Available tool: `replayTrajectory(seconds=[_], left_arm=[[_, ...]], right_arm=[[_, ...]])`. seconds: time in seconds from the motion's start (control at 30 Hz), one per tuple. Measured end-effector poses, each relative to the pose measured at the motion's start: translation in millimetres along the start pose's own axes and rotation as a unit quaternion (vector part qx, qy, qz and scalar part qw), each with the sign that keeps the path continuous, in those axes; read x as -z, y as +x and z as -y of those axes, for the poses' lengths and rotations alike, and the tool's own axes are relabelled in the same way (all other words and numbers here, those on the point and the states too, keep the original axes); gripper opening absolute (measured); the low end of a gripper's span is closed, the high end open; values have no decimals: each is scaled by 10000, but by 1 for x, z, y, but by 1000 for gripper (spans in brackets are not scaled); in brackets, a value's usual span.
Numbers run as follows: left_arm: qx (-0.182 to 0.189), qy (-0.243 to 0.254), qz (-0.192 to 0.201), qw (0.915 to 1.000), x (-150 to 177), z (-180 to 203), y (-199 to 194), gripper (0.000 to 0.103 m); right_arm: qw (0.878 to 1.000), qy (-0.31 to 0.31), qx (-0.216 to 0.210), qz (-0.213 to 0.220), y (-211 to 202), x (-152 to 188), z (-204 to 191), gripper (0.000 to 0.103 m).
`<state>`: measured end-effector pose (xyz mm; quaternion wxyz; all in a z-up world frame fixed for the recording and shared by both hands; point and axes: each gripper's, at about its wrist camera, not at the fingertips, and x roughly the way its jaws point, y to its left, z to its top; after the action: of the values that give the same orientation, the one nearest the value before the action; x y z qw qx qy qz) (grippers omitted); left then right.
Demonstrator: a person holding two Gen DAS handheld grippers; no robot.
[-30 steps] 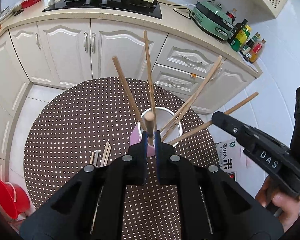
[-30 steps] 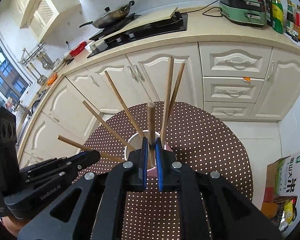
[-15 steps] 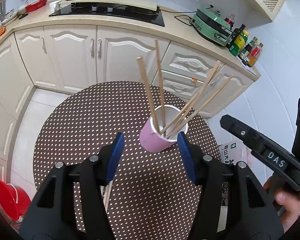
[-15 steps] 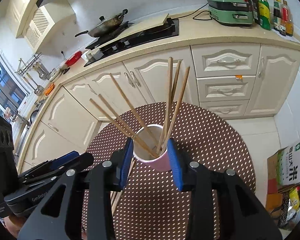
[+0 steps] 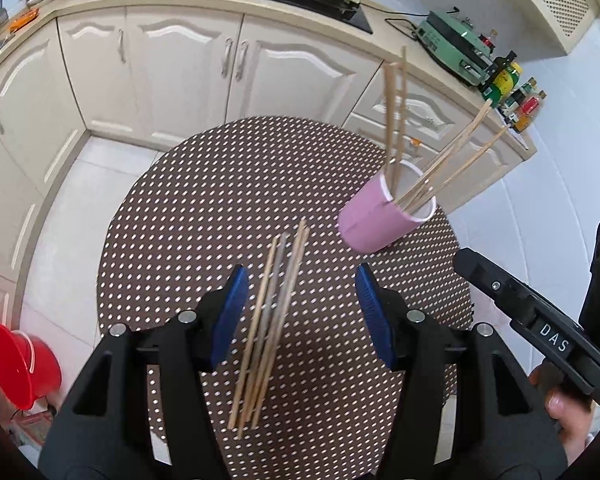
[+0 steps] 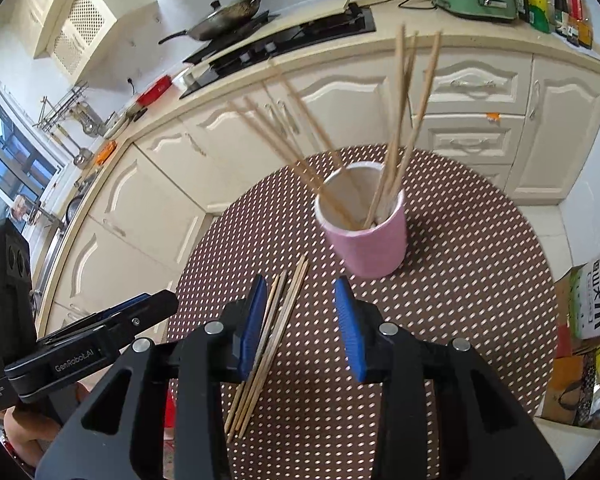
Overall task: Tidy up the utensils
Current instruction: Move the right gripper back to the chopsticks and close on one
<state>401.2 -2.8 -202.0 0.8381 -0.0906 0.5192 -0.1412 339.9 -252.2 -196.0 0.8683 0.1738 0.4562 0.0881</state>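
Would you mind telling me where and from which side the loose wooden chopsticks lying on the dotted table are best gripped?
Grip the flat bundle of wooden chopsticks near mid-length, coming from above with the jaws straddling it crosswise. The sticks lie side by side, nearly parallel, pointing towards the pink cup, so closing across them should gather them. The open left gripper already hovers over them; its dotted tablecloth nearby is bare.

White letters "DAS" stand on the black body of the right gripper, at four o'clock in the left wrist view. "GenRobot.AI" runs along the side of the left gripper, at eight o'clock in the right wrist view. The cardboard box at three o'clock bears large Chinese characters, including "大米".
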Motion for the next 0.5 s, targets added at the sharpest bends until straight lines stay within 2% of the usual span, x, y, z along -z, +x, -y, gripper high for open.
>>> replayTrajectory(seconds=[0.27, 0.5], left_arm=[[-97, -168, -198, 9996, 10, -24, 14, 55], [-272, -155, -568, 9979, 13, -36, 47, 55]], right_arm=[[9998, -106, 40, -173, 25, 12, -13, 33], [9988, -158, 220, -416, 57, 23, -13, 33]])
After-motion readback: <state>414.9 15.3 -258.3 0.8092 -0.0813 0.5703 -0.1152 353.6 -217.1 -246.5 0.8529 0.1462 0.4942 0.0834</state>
